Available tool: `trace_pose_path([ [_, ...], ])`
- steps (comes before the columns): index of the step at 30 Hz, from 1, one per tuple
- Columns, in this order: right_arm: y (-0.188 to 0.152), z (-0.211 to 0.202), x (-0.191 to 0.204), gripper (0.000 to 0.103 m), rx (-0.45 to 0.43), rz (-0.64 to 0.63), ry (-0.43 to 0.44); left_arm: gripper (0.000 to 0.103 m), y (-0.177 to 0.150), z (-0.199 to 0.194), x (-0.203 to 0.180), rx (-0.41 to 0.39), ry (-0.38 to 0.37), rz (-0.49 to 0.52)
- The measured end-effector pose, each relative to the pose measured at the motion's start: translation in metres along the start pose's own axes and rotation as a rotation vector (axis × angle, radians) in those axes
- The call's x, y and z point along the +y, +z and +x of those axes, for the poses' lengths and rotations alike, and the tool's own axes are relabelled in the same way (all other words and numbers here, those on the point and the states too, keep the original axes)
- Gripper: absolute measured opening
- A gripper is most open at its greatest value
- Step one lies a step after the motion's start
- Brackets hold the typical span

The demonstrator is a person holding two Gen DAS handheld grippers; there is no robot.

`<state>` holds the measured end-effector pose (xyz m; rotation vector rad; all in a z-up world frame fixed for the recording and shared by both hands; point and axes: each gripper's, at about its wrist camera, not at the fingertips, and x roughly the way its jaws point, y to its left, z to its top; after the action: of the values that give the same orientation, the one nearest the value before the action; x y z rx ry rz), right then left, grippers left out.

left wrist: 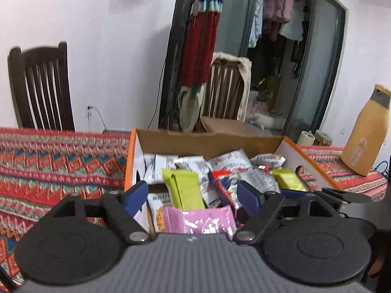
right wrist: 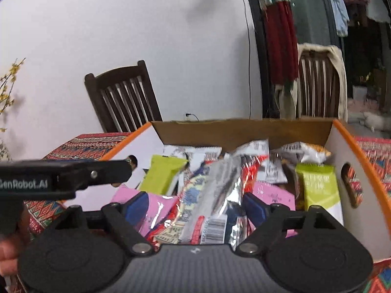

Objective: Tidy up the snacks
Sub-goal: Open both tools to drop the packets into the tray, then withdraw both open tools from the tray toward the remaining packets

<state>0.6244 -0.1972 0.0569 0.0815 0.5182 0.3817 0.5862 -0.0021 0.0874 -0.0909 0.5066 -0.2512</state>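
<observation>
Closest in, the left gripper (left wrist: 191, 195) hangs with its blue pads spread wide over the near edge of the cardboard box (left wrist: 205, 140), nothing pinched between them; a pink packet (left wrist: 200, 222) and a lime-green packet (left wrist: 184, 188) lie loose in the gap. Beside it the right gripper (right wrist: 196, 207) stands just as wide, a crinkled silver packet (right wrist: 217, 195) lying between its pads, though neither presses on it. The box sits on the patterned tablecloth (left wrist: 48, 166), heaped with snacks (right wrist: 244, 171), another green packet (right wrist: 317, 185) by its right wall. A tan bottle (left wrist: 366, 131) stands further right. Behind, a dark wooden chair (right wrist: 122, 97) rests against the white wall.
</observation>
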Motion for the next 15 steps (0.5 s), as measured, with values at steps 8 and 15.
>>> trace_pose_path([
  [8, -0.009, -0.082, 0.007, 0.089, -0.069, -0.076, -0.088, 0.086, -0.010, -0.064, -0.020, -0.024, -0.020, 0.066],
  [15, -0.040, -0.164, 0.015, 0.095, -0.126, -0.096, -0.148, 0.092, -0.048, -0.143, -0.041, -0.065, -0.011, 0.092],
])
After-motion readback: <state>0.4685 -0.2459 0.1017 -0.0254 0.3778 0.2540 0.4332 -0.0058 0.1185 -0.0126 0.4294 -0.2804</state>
